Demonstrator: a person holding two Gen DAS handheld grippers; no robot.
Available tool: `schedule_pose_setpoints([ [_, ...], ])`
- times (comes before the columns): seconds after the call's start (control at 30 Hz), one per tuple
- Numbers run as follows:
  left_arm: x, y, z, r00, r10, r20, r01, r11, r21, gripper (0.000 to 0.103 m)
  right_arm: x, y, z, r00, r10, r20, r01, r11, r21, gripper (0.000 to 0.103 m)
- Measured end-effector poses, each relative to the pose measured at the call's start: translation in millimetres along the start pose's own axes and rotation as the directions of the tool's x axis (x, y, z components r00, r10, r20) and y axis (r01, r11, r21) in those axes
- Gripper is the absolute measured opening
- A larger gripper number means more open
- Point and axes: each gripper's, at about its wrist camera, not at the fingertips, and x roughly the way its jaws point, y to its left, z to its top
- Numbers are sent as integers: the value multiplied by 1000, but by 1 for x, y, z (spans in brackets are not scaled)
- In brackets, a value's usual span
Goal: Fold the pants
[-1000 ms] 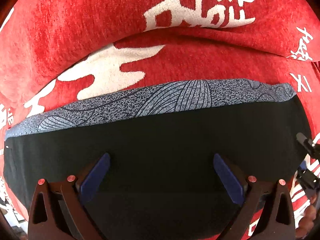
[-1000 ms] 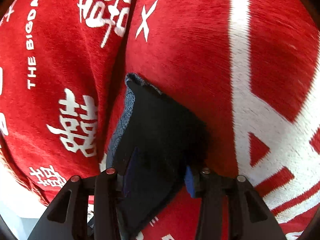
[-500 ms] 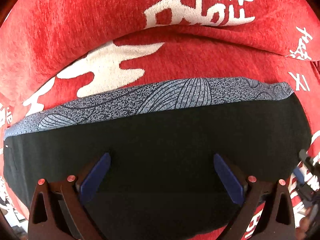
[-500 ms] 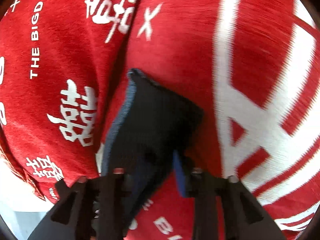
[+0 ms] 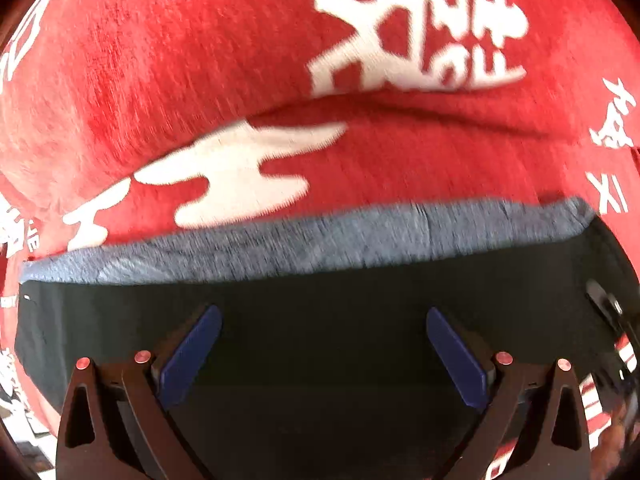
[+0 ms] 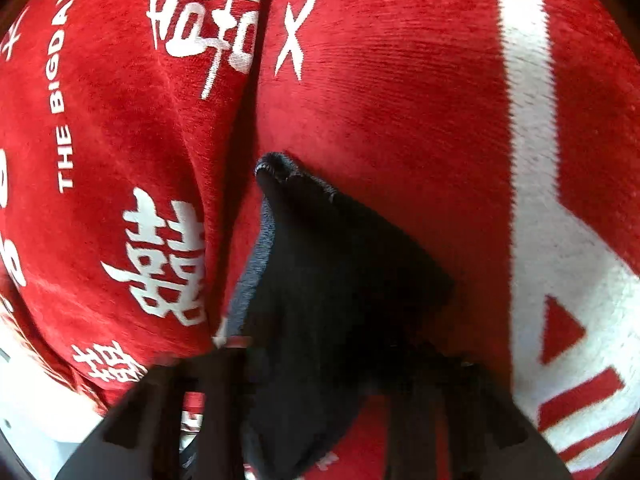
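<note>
The black pants [image 5: 320,320] with a grey patterned band [image 5: 304,244] along the far edge lie flat on a red blanket. My left gripper [image 5: 324,344] hovers over the black cloth with its blue pads [image 5: 188,356] wide apart and nothing between them. In the right wrist view a bunched end of the pants [image 6: 332,272] rises between the fingers of my right gripper [image 6: 320,364]. The fingers are blurred and the black cloth covers their tips, which close in on it. The right gripper's body also shows at the right edge of the left wrist view [image 5: 612,320].
A red blanket [image 5: 200,80] with white characters and stripes covers the whole surface under the pants, with a deep crease [image 6: 244,128] running away from the right gripper. A pale floor or edge [image 6: 44,408] shows at the lower left of the right wrist view.
The right gripper has narrowed on the bunched end of the pants and shifted with it, and its view is now blurred. The left view has shifted slightly; its jaws stay wide open.
</note>
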Motion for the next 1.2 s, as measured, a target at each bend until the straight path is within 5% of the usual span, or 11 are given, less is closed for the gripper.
schedule_pose_setpoints([
  [0.1, 17, 1, 7, 999, 16, -39, -17, 1000, -16, 103, -13, 23, -6, 1000, 20, -8, -20, 996, -88, 15],
  [0.33, 13, -17, -1, 993, 80, 86, -89, 989, 116, 103, -32, 113, -43, 999, 39, -8, -39, 932, -361, 15],
  [0.47, 10, 5, 7, 999, -16, 41, 12, 996, 91, 103, -28, 166, -87, 1000, -14, 20, 23, 846, -533, 15],
  [0.63, -32, 82, 1, 985, -39, 166, 36, 999, 24, 103, -15, 213, -147, 989, -125, 83, 147, 689, -709, 15],
  [0.83, -38, 213, -24, 989, 63, 136, -51, 995, -84, 103, 55, 235, -251, 949, -278, 151, 259, 411, -874, 16],
  [1.0, -25, 294, -62, 991, 120, 60, -108, 979, -172, 103, 138, 208, -332, 893, -415, 173, 290, 238, -927, 27],
  [1.07, -23, 318, -72, 991, 123, 43, -112, 974, -195, 103, 169, 195, -363, 840, -476, 259, 338, 88, -937, 31],
  [1.13, -22, 328, -80, 995, 97, 33, -88, 973, -214, 103, 188, 189, -397, 763, -498, 412, 410, -121, -904, 36],
  [1.2, -20, 331, -84, 998, 59, 27, -51, 973, -224, 103, 188, 192, -421, 728, -486, 484, 421, -242, -874, 40],
])
